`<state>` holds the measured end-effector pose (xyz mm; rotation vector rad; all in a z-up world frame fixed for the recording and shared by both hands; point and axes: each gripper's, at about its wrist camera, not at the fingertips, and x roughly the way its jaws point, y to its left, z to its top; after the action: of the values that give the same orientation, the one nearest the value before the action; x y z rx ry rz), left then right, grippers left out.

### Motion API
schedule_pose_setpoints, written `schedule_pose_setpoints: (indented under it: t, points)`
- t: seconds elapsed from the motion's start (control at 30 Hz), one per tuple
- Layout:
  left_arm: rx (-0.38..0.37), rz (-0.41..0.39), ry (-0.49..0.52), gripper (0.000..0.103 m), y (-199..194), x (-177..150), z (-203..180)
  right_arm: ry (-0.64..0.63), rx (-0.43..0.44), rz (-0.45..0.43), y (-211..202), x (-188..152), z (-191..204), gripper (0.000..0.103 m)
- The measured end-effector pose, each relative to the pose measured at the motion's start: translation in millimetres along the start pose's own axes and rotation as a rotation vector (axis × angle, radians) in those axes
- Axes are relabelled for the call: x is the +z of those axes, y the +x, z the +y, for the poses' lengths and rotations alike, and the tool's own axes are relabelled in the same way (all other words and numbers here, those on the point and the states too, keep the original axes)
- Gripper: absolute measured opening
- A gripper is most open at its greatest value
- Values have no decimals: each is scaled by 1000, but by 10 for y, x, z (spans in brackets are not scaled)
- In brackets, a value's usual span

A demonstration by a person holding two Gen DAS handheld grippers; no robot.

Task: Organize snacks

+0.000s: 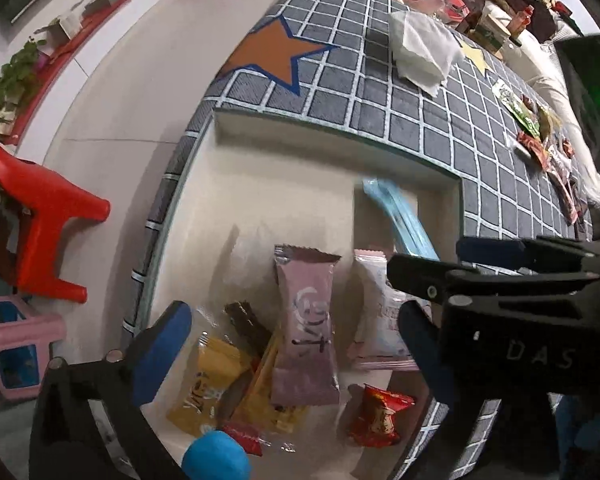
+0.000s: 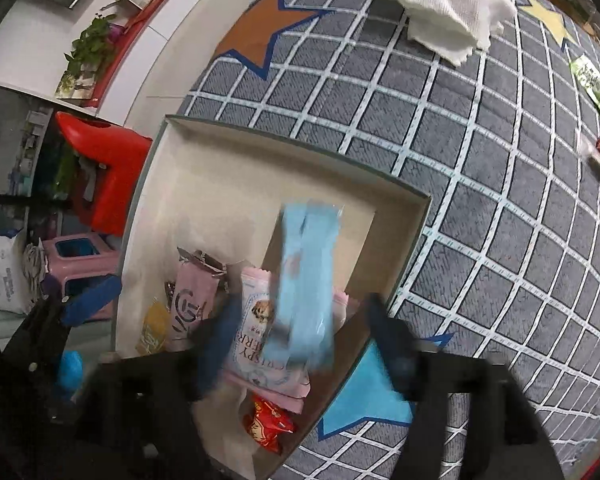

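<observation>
A shallow white box (image 1: 332, 128) (image 2: 300, 152) lies on a grey checked mat and holds several snack packets. Among them are a mauve packet (image 1: 304, 328), a yellow one (image 1: 208, 388), a red one (image 1: 380, 416) (image 2: 268, 424) and a pink-white biscuit packet (image 2: 256, 344). My left gripper (image 1: 292, 332) points down over them, open wide, and the mauve packet lies between its fingers untouched. My right gripper (image 2: 304, 340) is open over the box's right part. A light blue packet (image 2: 308, 280) (image 1: 400, 220), blurred, sits loose between its fingers, clear of both pads.
Folded white napkins (image 1: 420, 48) (image 2: 452, 12) lie on the mat beyond the box. More loose snacks (image 1: 540, 144) line the mat's right side, among them a green packet (image 2: 594, 84). Left of the mat, on the floor, stand a red stool (image 1: 48, 220) and a pink stool (image 1: 16, 348).
</observation>
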<state>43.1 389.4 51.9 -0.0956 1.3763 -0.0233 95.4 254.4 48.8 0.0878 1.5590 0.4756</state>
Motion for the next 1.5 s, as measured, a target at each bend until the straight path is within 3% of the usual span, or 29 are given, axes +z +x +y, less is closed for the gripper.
schedule_pose_setpoints:
  t: [0.1, 0.13, 0.17, 0.2, 0.5, 0.63, 0.83, 1.5]
  points:
    - [-21, -4, -6, 103, -14, -12, -1, -17, -25, -1, -30, -2, 33, 70]
    - [-14, -8, -11, 103, -25, -12, 3, -16, -30, -3, -44, -9, 31, 76]
    - [10, -9, -12, 103, -39, -16, 4, -11, -39, -5, -63, -14, 23, 99]
    - [32, -6, -8, 103, -40, -14, 2, -5, -48, -16, -99, -26, 8, 103]
    - [123, 48, 1, 103, -35, -88, 23, -8, -93, -23, -203, -213, -32, 103]
    - [113, 58, -2, 103, -56, -95, 9, -15, -107, -23, -210, -266, -25, 103]
    - [152, 43, 51, 103, -111, -102, -76, -3, -104, -35, -290, -291, 78, 103]
    - [211, 3, 65, 103, -188, -139, -41, 2, -91, -21, -243, -369, 120, 103]
